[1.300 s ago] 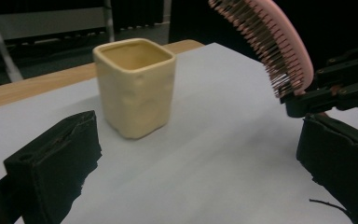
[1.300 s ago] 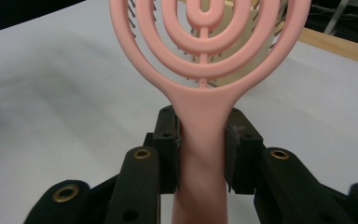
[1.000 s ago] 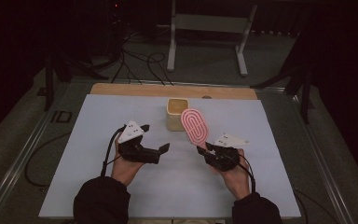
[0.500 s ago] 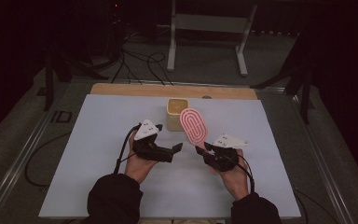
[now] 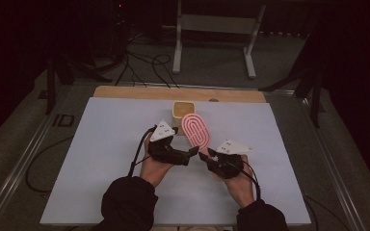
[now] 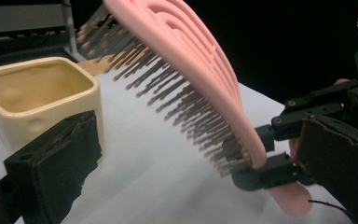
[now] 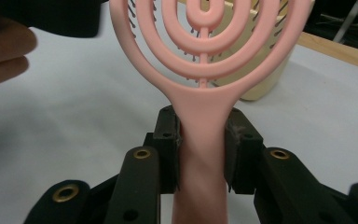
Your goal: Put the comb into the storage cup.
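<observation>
Right now the right claw [image 5: 203, 156] is clamped on the handle of the pink vented hairbrush [image 5: 196, 130], its pads pressing both sides of the stem in the right gripper view [image 7: 200, 140]. The brush tilts up over the middle of the desk [image 5: 101, 144], bristles facing the left claw [image 5: 192, 152], whose jaws stand apart just beside the brush handle with nothing between them. A cream square cup [image 5: 183, 112] sits just beyond the brush head, near the desk's far edge. Wide bare desk lies toward the left edge and the right edge; the near edge is taken by the person's forearms
</observation>
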{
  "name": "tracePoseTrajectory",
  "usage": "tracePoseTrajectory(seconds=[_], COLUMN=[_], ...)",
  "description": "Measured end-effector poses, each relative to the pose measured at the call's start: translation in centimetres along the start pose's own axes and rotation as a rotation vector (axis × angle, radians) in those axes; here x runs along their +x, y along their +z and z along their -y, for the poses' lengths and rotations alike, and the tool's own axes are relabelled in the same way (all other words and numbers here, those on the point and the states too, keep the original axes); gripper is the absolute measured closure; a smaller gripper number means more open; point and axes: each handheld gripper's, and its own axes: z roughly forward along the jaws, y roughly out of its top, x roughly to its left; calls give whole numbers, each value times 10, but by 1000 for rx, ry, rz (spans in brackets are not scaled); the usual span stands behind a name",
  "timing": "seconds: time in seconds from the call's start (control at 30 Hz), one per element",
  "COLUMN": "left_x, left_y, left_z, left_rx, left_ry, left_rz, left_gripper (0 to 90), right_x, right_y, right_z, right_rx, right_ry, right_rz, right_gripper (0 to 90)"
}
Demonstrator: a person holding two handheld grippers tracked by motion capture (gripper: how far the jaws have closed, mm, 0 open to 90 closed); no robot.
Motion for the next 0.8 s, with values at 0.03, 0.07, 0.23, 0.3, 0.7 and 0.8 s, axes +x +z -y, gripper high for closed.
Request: tracePoseTrajectory(seconds=[0.03,0.07,0.23,0.3,0.7,0.8], left_x=[0,0,-1,-1,-5,-5], left_y=[0,2,6,7,10,11], left_z=[0,-1,-1,-2,-6,-6], left_rx=[0,1,-4,-5,-30,-29], left_ry=[0,-6,-19,-26,-81,-97], left_rz=[0,2,10,12,44,44], left_gripper=[3,3,3,3,125,197], right_x=[0,2,5,7,16,17], right_y=[0,1,2,3,4,4], right_z=[0,0,0,-1,-3,-3], right_rx=[0,-1,-2,-3,-22,-27], right_ry=[0,-9,-22,-20,-29,-33], right_rz=[0,-5,-9,-14,-22,-26], right_gripper=[697,697,697,697,697,697])
